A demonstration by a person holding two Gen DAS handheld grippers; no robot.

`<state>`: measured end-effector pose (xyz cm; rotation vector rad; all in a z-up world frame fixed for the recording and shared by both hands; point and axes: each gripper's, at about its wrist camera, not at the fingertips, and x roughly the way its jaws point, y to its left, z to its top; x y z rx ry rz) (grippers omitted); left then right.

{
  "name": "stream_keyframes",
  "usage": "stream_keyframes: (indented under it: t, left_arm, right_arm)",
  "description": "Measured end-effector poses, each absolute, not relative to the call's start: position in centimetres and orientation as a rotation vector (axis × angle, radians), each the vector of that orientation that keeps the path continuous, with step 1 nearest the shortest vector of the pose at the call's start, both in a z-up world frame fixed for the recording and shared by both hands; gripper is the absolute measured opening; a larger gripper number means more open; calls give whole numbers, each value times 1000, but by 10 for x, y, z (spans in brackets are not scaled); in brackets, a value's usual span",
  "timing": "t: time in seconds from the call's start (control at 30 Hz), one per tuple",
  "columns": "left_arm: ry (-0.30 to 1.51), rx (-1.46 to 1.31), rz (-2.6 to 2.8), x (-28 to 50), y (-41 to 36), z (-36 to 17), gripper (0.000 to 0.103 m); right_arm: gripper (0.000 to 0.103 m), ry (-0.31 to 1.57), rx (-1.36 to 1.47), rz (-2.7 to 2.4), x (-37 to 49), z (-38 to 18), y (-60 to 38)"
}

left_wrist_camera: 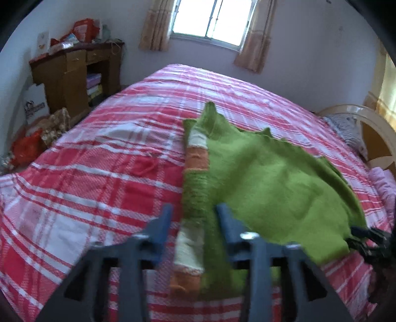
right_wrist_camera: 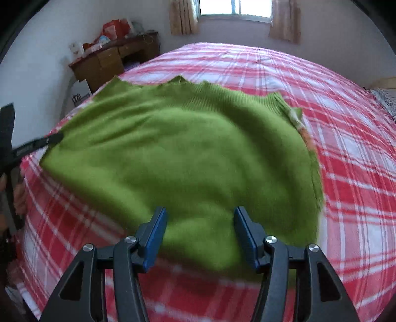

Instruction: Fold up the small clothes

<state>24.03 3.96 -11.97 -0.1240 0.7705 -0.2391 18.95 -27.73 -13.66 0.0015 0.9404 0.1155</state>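
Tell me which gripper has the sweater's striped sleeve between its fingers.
The left gripper: the orange-and-white striped sleeve lies between its open fingers; the right gripper frames plain green knit.

Sweater (right_wrist_camera: 178,153) spread flat on bed (right_wrist_camera: 346,148), toward its near edge; folded sleeve (left_wrist_camera: 195,173) laid along sweater's left side in the left wrist view. Left tool (left_wrist_camera: 194,213) above sleeve's near end, jaws apart; right tool (right_wrist_camera: 199,215) over sweater's near hem, jaws apart, nothing clamped. Desk (left_wrist_camera: 74,71) beyond bed's far left corner, clutter on top. Window (left_wrist_camera: 212,19) in wall behind bed; headboard (left_wrist_camera: 371,138) at right.
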Motion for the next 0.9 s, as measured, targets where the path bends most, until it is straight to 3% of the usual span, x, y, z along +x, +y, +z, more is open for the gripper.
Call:
stream_keyframes:
  t: [0.17,0.33,0.5,0.8,0.9]
  left_arm:
    - [797,-148,-203,247,46,-124,68]
    - [798,-143,-176,247,46,-131,78]
    - [807,-96,-192,247,38,-134,90]
    - [809,-76,-211,245,36,-137,98]
    - [804,-75,-201,243,36,-137,98]
  right_arm:
    - [57,940,13,129,177,-128,-278]
    - [57,786,18,127,190,-89,-278]
    - [57,927,77,51,237,-122,-309]
    - [58,914,34,52,190,-129,-300]
    - [58,807,66,52,194,-106,-304]
